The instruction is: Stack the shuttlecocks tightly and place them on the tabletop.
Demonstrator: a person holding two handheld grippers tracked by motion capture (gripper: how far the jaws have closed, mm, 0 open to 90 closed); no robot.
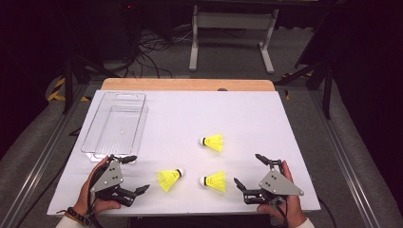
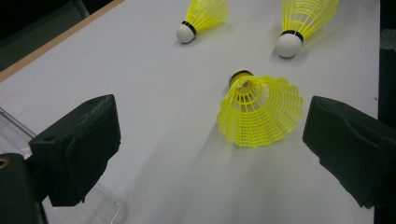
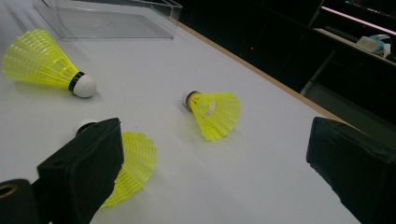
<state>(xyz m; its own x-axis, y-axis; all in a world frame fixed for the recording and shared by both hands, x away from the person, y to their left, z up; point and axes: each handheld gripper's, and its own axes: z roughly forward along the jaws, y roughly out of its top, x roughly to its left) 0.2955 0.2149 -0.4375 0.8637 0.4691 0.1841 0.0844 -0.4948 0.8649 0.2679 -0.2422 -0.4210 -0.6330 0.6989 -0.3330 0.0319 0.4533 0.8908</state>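
Left gripper [image 1: 132,175] hovers low over the table [image 1: 247,114], jaws spread wide, nothing between them; right gripper [image 1: 247,169] likewise released and empty. Step in hand looks like the approach, before any pick. Nearest shuttlecock [image 1: 170,179] lies on its side just beyond the left gripper, white cork pointing away, yellow skirt toward the jaws. Next move likely calls for easing forward and closing gently on the flexible skirt. Two more shuttlecocks [image 1: 212,142] lie near the right gripper; clear tray [image 1: 115,124] sits far left, empty.
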